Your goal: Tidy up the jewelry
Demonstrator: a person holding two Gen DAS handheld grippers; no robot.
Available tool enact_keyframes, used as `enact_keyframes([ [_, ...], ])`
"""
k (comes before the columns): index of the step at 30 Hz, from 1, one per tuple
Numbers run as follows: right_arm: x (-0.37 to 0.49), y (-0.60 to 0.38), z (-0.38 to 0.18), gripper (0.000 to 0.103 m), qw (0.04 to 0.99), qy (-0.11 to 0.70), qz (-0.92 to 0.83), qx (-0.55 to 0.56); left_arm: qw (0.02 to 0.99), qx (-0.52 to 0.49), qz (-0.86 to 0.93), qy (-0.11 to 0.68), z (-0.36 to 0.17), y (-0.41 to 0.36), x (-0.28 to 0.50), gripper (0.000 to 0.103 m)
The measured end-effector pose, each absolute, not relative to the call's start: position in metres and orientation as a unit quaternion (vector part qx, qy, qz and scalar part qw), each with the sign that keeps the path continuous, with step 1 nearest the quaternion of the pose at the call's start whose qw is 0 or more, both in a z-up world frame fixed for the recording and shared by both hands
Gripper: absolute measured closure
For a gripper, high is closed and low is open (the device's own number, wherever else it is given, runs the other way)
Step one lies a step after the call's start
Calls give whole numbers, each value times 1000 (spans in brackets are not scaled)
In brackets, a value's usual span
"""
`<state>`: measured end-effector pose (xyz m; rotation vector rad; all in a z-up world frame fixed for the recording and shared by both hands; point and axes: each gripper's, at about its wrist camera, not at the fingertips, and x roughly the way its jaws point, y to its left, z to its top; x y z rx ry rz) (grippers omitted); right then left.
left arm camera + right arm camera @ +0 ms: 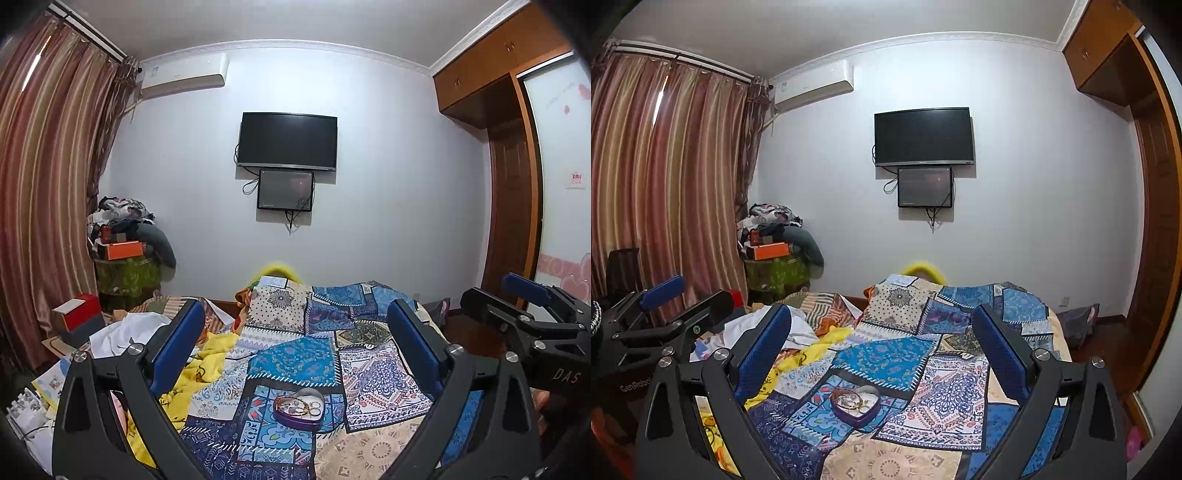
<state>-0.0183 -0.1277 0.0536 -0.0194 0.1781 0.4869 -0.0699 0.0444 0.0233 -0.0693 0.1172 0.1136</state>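
Observation:
A purple heart-shaped box (pixel 300 409) lies open on the patchwork bedspread (pixel 295 358). It holds several rings and a gold bracelet (pixel 301 404). The same heart-shaped box (pixel 855 405) appears low in the right wrist view. My left gripper (pixel 295 332) hovers open above the bed, its blue pads wide apart, with the box below and between them. My right gripper (pixel 882 332) is also open and holds nothing. Each gripper shows at the edge of the other's view: the right gripper (pixel 532 310) and the left gripper (pixel 665 306).
A yellow blanket (pixel 207 365) and white cloth (pixel 122 332) lie rumpled on the bed's left side. A red and white box (pixel 75 314) sits further left. Piled clothes and an orange box (pixel 123 249) stand by the curtain (pixel 44 184). A television (pixel 287 142) hangs on the far wall.

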Motion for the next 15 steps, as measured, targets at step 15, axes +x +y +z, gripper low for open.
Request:
enact_keyframes([
  [15,-17,-129,55,5,966,93,242,-8,996,-46,42,68,21,48,-64,4],
])
